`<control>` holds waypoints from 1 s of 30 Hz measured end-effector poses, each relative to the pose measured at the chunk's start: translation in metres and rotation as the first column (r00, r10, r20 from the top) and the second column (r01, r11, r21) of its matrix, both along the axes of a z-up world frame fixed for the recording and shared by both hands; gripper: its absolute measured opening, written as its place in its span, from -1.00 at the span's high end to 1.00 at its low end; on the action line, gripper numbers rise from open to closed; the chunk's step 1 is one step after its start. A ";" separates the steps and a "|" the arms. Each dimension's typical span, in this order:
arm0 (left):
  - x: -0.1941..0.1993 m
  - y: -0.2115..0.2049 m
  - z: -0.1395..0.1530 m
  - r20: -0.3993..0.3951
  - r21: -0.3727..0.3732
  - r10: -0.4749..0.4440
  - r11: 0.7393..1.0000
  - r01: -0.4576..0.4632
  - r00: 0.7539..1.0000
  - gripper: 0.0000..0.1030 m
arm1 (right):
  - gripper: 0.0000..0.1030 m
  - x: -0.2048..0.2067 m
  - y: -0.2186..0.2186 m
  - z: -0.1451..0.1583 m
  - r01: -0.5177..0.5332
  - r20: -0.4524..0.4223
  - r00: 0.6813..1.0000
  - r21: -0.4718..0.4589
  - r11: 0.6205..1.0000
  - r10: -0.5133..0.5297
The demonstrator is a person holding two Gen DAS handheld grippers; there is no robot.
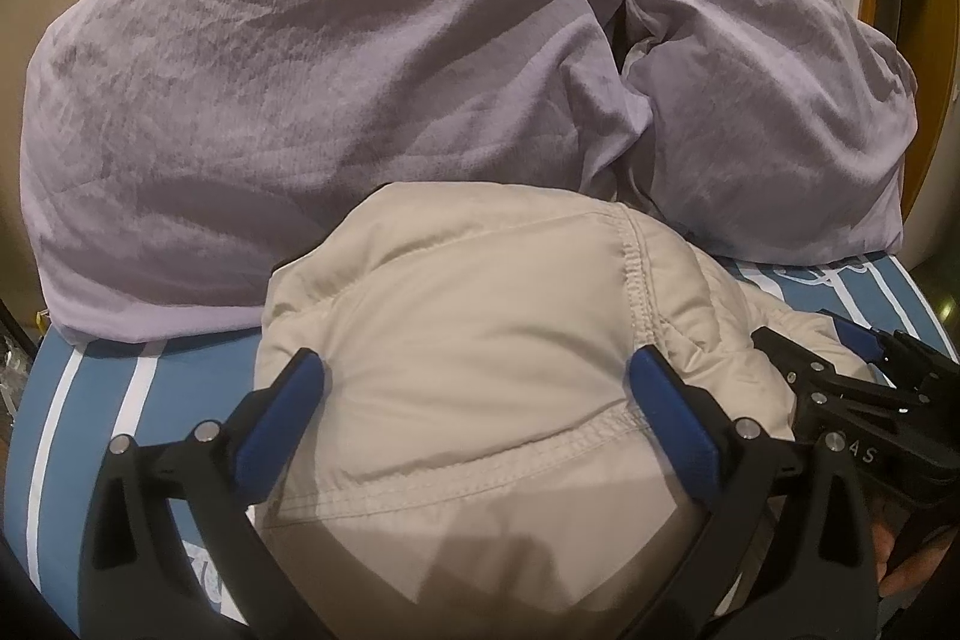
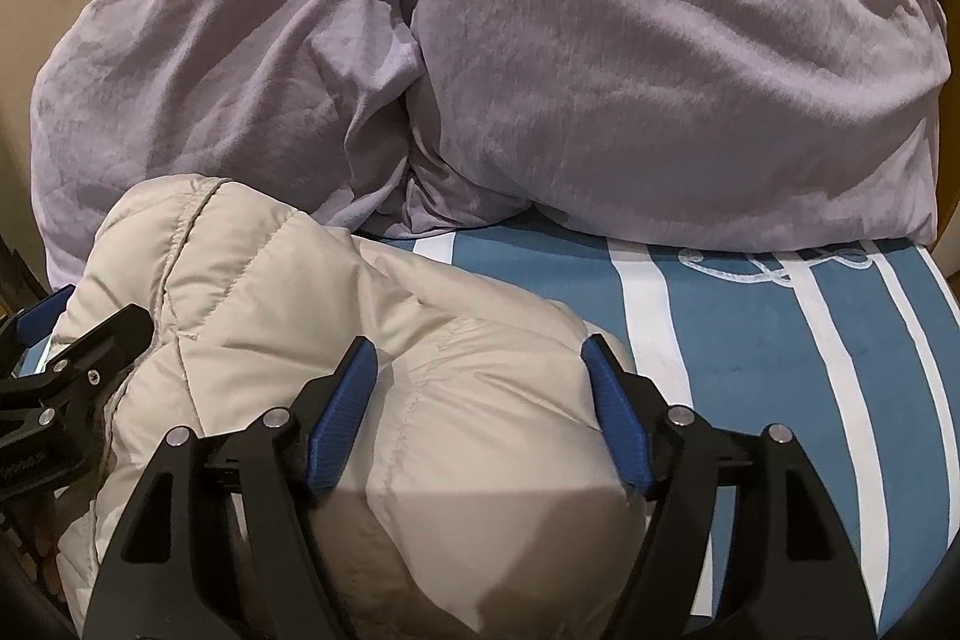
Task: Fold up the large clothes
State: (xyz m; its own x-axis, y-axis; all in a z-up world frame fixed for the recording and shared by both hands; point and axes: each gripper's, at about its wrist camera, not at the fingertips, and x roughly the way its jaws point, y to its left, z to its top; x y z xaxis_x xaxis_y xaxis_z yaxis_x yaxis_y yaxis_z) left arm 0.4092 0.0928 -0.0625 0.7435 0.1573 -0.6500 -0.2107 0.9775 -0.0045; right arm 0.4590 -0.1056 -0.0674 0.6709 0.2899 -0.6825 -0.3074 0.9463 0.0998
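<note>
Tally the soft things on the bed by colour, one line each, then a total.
Lilac pillows: 2
Beige puffer jacket: 1
Blue-and-white striped bedsheet: 1
Total: 4

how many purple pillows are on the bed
2: one pillow lies at the back left, the other pillow at the back right, touching in the middle. More may be hidden behind them.

Jacket on bedsheet, pillows behind.
</note>
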 end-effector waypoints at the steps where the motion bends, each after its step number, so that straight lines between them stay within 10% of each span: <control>1: 0.000 0.000 0.000 0.002 0.002 0.000 1.000 0.000 1.000 -0.96 | -0.42 0.000 0.000 0.000 0.002 0.000 1.000 -0.002 1.000 -0.002; 14: -0.028 0.007 0.015 -0.013 -0.078 0.035 0.996 -0.036 0.999 -0.96 | -0.92 -0.024 -0.016 0.026 0.049 -0.088 0.995 -0.047 0.998 -0.053; 30: -0.198 -0.028 0.047 0.007 -0.138 0.026 0.990 -0.025 1.000 -0.96 | -0.96 -0.173 -0.058 0.055 -0.032 -0.120 0.992 -0.016 0.999 0.030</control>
